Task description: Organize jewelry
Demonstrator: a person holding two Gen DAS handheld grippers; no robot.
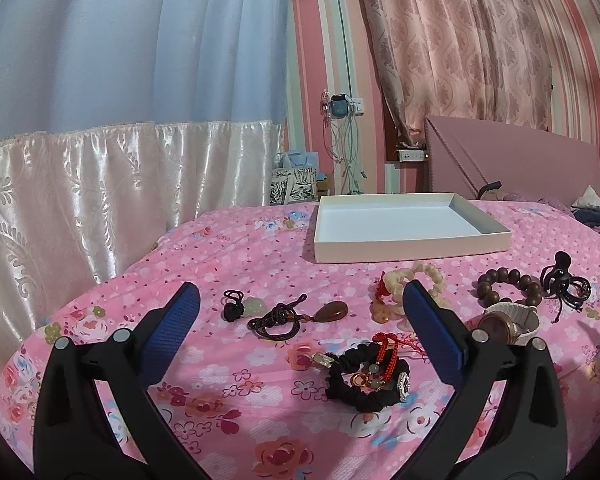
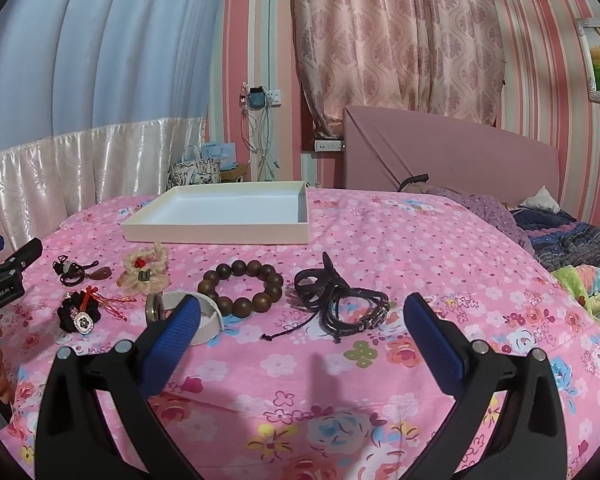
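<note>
Jewelry lies on a pink floral bedspread (image 1: 228, 240) in front of a shallow empty white box (image 1: 404, 226), also in the right wrist view (image 2: 228, 216). My left gripper (image 1: 300, 300) is open and empty above a brown cord pendant (image 1: 296, 314), near a black scrunchie with red charms (image 1: 370, 376). My right gripper (image 2: 302, 312) is open and empty over black cord bracelets (image 2: 340, 300). A brown bead bracelet (image 2: 242, 286), a white-strap watch (image 2: 210, 314) and a cream bead bracelet (image 2: 144, 270) lie left of it.
A small jade charm on black cord (image 1: 242, 304) lies at the far left of the row. A pink headboard (image 2: 460, 152) and bedding (image 2: 572, 236) are at the right. White curtains (image 1: 100, 184) hang left. The left gripper shows at the right wrist view's left edge (image 2: 8, 272).
</note>
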